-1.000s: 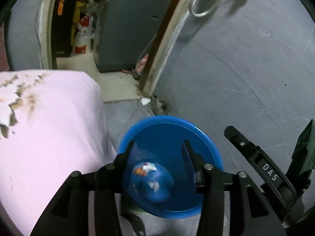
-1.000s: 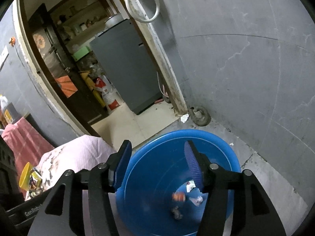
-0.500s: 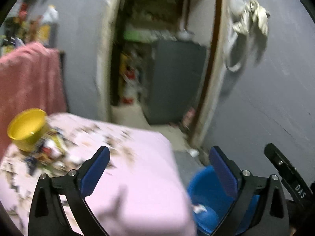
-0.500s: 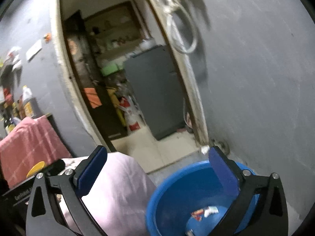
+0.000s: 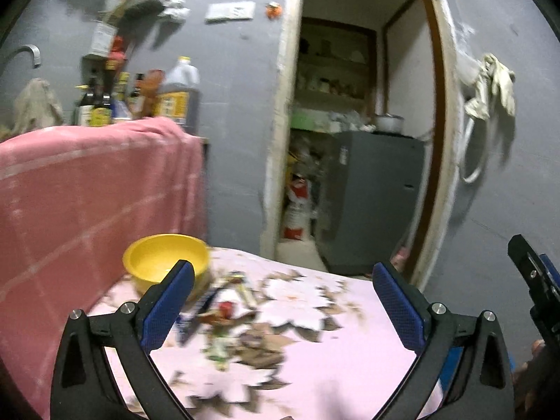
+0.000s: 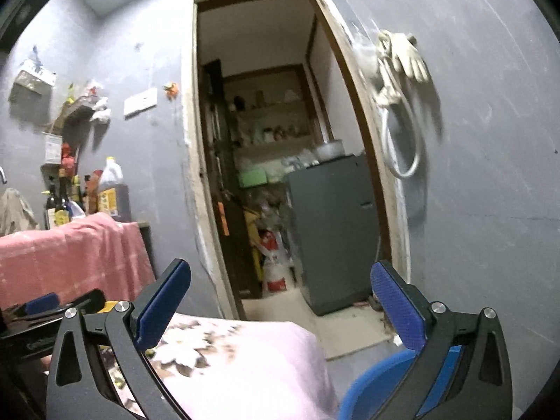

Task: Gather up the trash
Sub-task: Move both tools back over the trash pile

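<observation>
Having been emptied over the blue basin [image 6: 371, 381], both the left gripper [image 5: 280, 311] and right gripper [image 6: 280, 311] are spread wide, while wrappers [image 5: 224, 315] remain beside the yellow bowl [image 5: 164, 259].

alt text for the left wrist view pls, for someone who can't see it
The left gripper hangs open and empty above a pink floral cloth strewn with blurred wrappers, beside a yellow bowl. Behind are a red towel, bottles and a doorway with a grey cabinet.
</observation>
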Available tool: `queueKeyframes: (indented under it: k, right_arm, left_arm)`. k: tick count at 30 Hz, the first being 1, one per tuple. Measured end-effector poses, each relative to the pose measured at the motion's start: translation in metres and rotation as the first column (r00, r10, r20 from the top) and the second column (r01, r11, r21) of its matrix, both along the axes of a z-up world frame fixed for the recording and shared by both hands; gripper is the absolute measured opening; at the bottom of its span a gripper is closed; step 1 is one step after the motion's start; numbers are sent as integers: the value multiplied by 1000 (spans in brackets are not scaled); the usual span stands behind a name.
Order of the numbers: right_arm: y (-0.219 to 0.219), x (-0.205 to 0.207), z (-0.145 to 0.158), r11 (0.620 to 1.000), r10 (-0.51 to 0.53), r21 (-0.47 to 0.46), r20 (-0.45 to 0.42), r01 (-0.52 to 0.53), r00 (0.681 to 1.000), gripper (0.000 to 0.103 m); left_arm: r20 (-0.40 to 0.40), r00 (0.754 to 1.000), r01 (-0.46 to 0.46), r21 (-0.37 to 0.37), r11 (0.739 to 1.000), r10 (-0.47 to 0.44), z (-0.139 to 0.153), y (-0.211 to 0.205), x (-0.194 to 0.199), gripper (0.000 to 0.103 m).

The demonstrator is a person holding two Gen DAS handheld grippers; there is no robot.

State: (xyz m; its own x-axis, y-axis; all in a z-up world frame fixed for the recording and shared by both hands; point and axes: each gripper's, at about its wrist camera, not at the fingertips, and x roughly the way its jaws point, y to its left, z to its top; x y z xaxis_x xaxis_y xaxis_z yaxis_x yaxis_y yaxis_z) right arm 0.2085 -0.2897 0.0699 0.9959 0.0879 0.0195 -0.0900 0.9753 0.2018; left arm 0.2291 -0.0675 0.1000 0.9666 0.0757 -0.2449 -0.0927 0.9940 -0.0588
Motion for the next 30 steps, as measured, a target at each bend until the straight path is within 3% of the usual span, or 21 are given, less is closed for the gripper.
queueKeyframes:
  k: [7,14,20,27,30]
  right_arm:
    - [42,-5,-2,996,89,-32,56,-88,994,103]
    - [86,-10,-13,974,191,-137,47,-183,981,103]
    - [110,7,-22,932,325,-146,-71,-332,943,103]
    - [136,24,-36,905,301,-256,-180,-340,937,103]
    - [138,39,-45,897,313,-235,-260,-374,914,103]
  left_arm:
    - [43,995,-90,39,995,89,-5,40,-31,100]
    - [79,991,-118,92,989,111,-15,76,-55,100]
    - [35,993,-116,120,986,112,-31,97,-56,100]
    - [-52,993,-99,129,987,106,-52,109,-34,100]
    - [-103,990,-81,112,990,93,-61,115,-22,100]
